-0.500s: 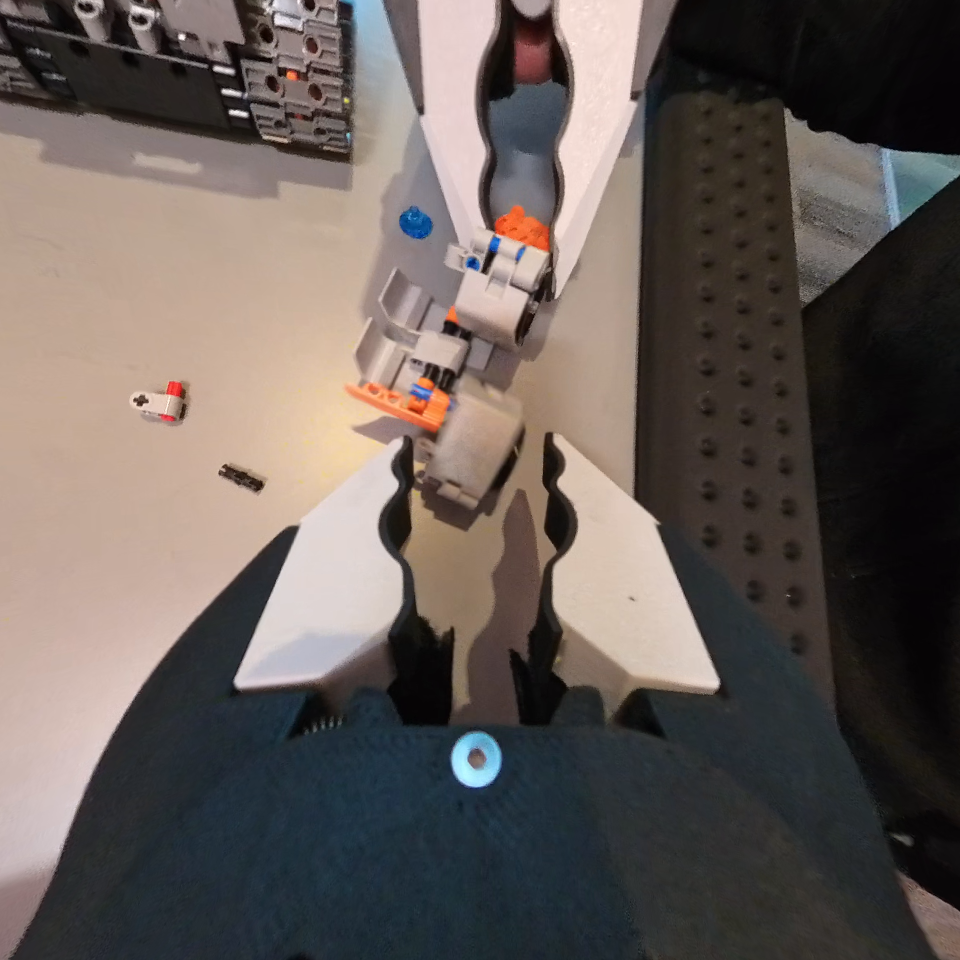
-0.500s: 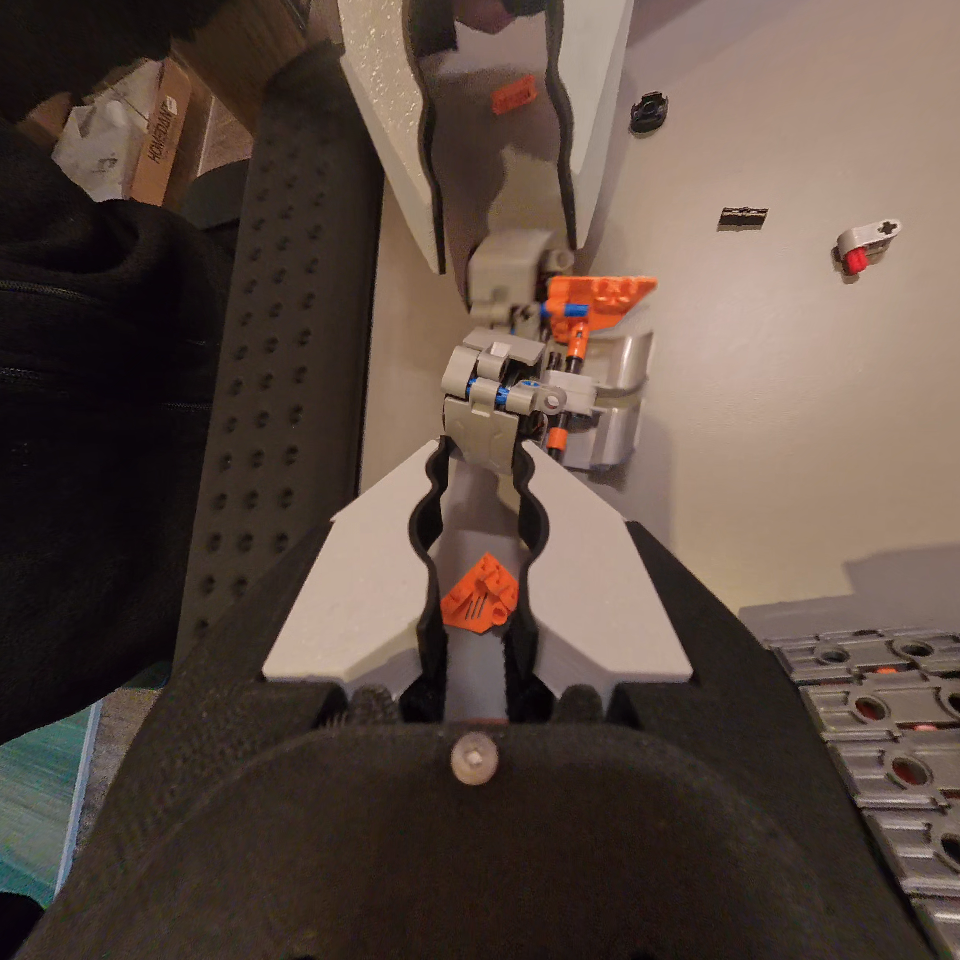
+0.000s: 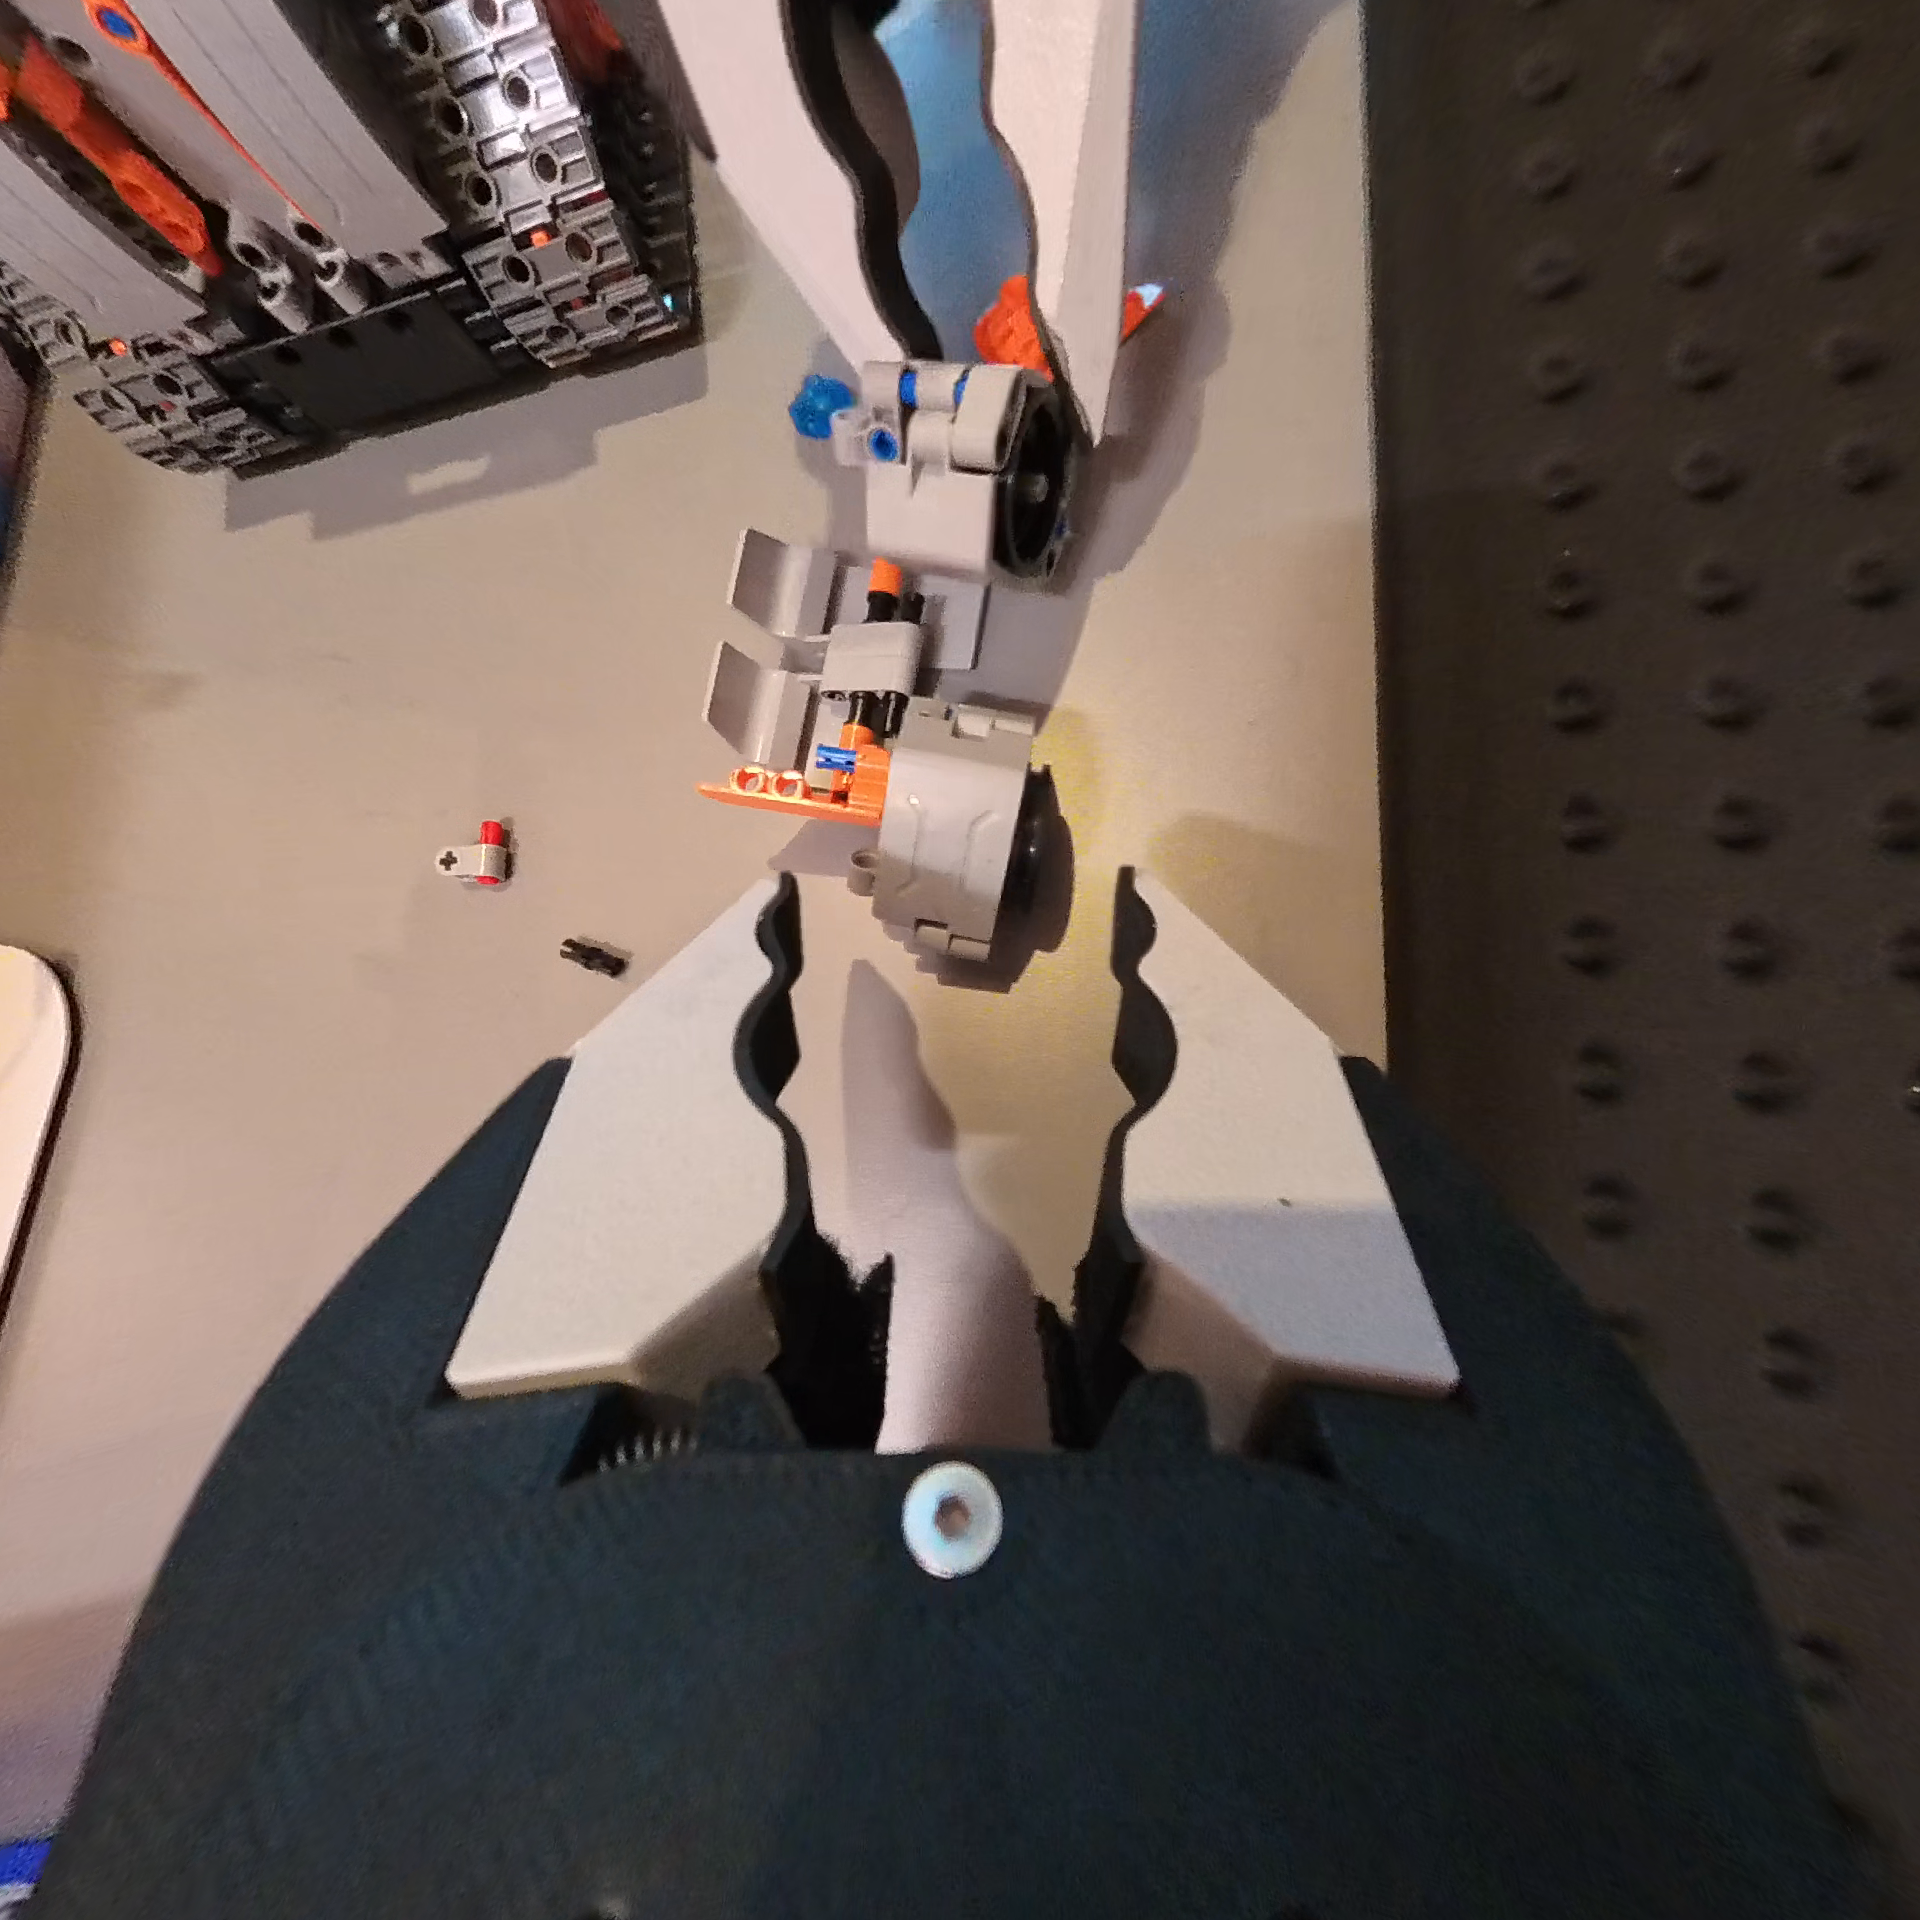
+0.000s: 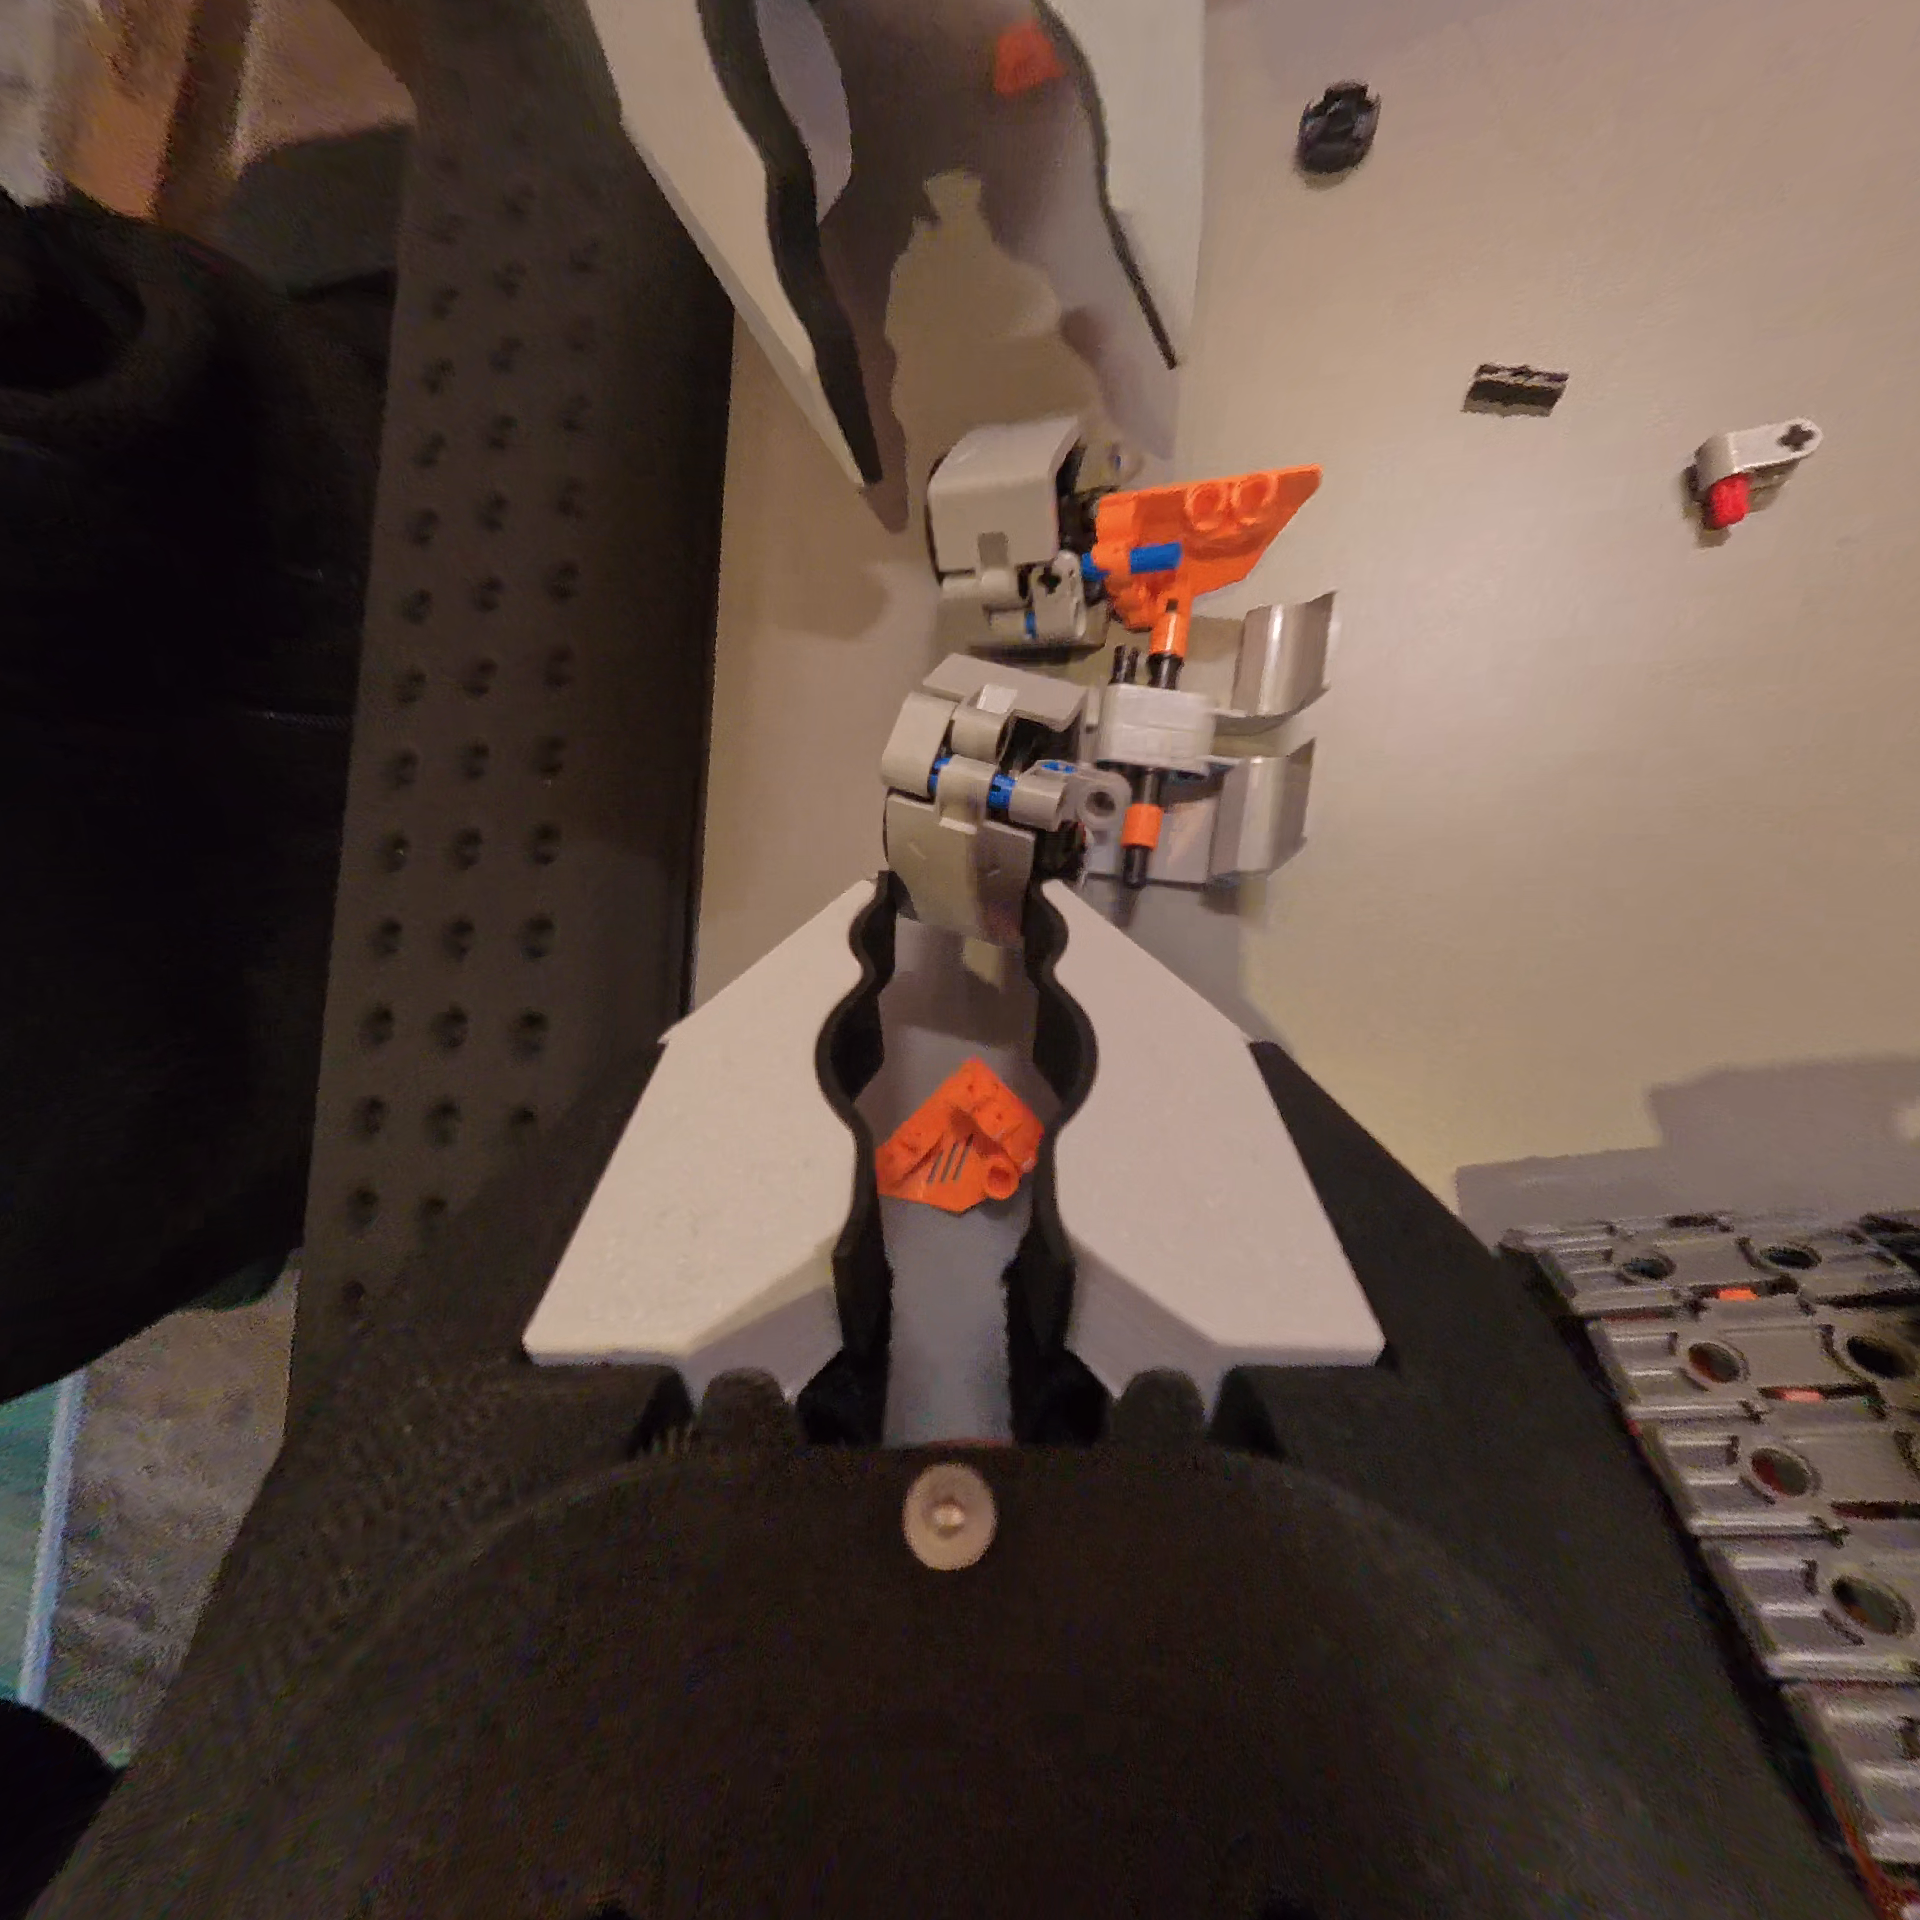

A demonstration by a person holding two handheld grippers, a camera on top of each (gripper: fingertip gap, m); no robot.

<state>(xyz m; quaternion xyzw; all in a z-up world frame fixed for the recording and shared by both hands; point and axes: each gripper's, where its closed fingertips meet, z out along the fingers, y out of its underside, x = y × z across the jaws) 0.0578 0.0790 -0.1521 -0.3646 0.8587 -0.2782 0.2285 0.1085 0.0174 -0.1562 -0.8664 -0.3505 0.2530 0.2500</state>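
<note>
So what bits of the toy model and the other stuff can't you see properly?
- Toy model: the right gripper covers its near end, right wrist view.
- Big tracked build: cut off by the edge, left wrist view.
- Small black pin: too small to identify.

Left claw [image 3: 951, 914]: fingers spread wide, gripping nothing, pointing toward the right claw.
Right claw [image 4: 961, 899]: fingers drawn close, tips pinching, facing the left claw.
</note>
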